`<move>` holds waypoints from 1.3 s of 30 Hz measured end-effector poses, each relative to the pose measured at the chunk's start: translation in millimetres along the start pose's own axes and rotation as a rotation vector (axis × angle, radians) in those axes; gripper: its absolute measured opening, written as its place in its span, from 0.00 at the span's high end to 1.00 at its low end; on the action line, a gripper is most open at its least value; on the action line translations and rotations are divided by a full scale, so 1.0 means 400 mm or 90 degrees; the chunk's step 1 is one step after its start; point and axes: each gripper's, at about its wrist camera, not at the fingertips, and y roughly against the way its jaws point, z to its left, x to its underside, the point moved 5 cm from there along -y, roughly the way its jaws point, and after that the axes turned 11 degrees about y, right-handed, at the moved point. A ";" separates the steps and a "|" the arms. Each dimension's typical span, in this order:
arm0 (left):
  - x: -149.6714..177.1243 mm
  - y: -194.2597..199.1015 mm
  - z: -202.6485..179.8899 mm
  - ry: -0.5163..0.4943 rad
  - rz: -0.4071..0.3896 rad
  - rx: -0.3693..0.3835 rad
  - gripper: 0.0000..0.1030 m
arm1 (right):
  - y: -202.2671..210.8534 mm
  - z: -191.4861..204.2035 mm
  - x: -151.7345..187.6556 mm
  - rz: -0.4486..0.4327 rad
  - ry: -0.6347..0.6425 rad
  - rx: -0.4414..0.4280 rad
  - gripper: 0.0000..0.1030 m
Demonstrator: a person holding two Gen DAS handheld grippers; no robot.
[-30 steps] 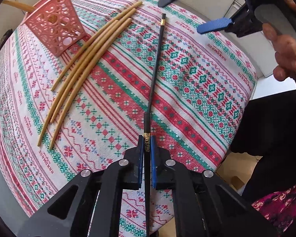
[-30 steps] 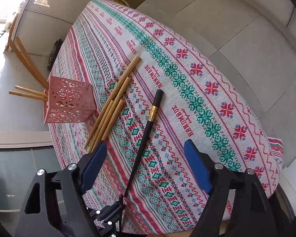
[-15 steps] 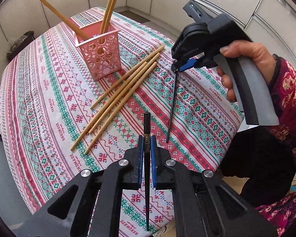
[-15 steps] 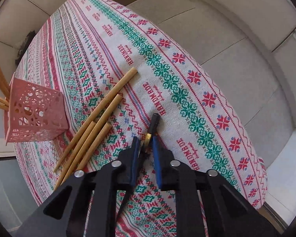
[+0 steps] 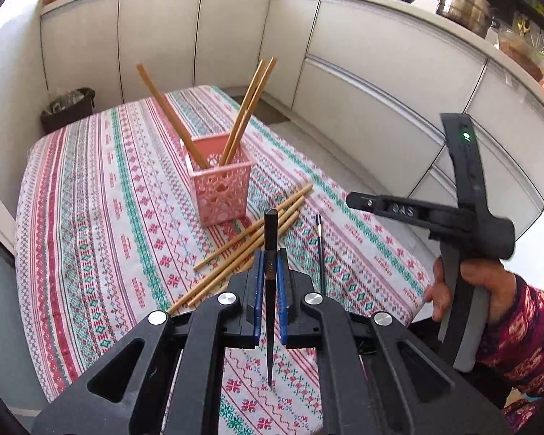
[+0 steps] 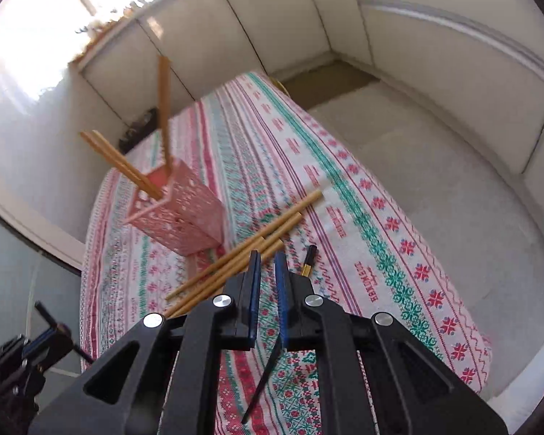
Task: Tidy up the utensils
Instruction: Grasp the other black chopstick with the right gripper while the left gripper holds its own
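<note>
The tablecloth (image 5: 90, 217) is showing a white ground with red, green and pink woven bands of cross-stitch motifs. The basket (image 5: 223, 190) is showing pink with a perforated lattice pattern. The bamboo chopsticks (image 5: 250, 244) are appearing tan. The black chopstick (image 5: 271, 239) is showing a gold band at the blue pads (image 5: 258, 282) of the black left gripper (image 5: 270, 279). The second black chopstick (image 6: 308, 264) is showing a gold collar. The sleeve (image 5: 518, 337) is displaying maroon with a floral print.

Both wrist views look forward and down from close above, sharing the pink basket (image 5: 222, 190) (image 6: 179, 214).
</note>
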 end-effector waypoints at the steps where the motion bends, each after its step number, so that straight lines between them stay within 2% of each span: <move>1: -0.006 0.013 -0.010 -0.005 -0.023 0.004 0.94 | 0.038 0.021 -0.002 -0.035 0.028 0.002 0.92; 5: -0.029 0.063 -0.037 -0.009 -0.102 0.023 0.94 | 0.149 0.070 -0.005 -0.128 0.079 -0.010 0.92; 7: -0.039 0.075 -0.038 -0.005 -0.120 0.023 0.94 | 0.173 0.061 -0.008 -0.139 0.073 -0.002 0.92; 9: -0.046 0.086 -0.035 0.005 -0.130 0.024 0.94 | 0.146 0.021 -0.011 -0.084 0.038 0.011 0.91; 11: -0.055 0.098 -0.031 0.015 -0.144 0.022 0.94 | 0.088 -0.026 -0.008 0.009 -0.015 0.025 0.85; 13: -0.066 0.113 -0.028 0.025 -0.157 0.027 0.94 | -0.004 -0.054 -0.012 0.120 -0.038 0.020 0.70; 14: -0.070 0.121 -0.030 0.026 -0.164 0.030 0.94 | -0.043 -0.065 -0.015 0.153 -0.051 0.021 0.55; 15: -0.073 0.129 -0.033 0.025 -0.172 0.030 0.94 | -0.087 -0.072 -0.017 0.192 -0.059 0.025 0.52; 20: -0.083 0.168 -0.032 0.022 -0.199 0.046 0.94 | -0.232 -0.078 -0.006 0.290 -0.071 0.075 0.54; 23: -0.091 0.187 -0.013 0.033 -0.211 0.052 0.94 | -0.285 -0.073 0.004 0.322 -0.064 0.107 0.54; 26: -0.100 0.204 0.004 0.047 -0.221 0.053 0.94 | -0.306 -0.050 -0.002 0.312 -0.040 0.144 0.55; 27: -0.102 0.209 0.008 0.050 -0.224 0.055 0.94 | -0.313 -0.039 -0.003 0.309 -0.024 0.153 0.69; 28: -0.103 0.214 0.009 0.052 -0.227 0.055 0.94 | -0.314 -0.030 -0.002 0.303 0.001 0.176 0.75; 30: -0.104 0.220 0.010 0.052 -0.230 0.056 0.94 | -0.306 -0.017 0.010 0.280 0.030 0.185 0.86; 33: -0.103 0.225 0.010 0.052 -0.233 0.054 0.94 | -0.281 -0.016 0.033 0.257 0.030 0.139 0.91; 35: -0.103 0.223 0.011 0.055 -0.232 0.051 0.94 | -0.251 -0.039 0.040 0.230 -0.009 0.078 0.93; 39: -0.100 0.219 0.010 0.058 -0.231 0.047 0.94 | -0.138 -0.043 0.031 0.101 -0.008 0.031 0.93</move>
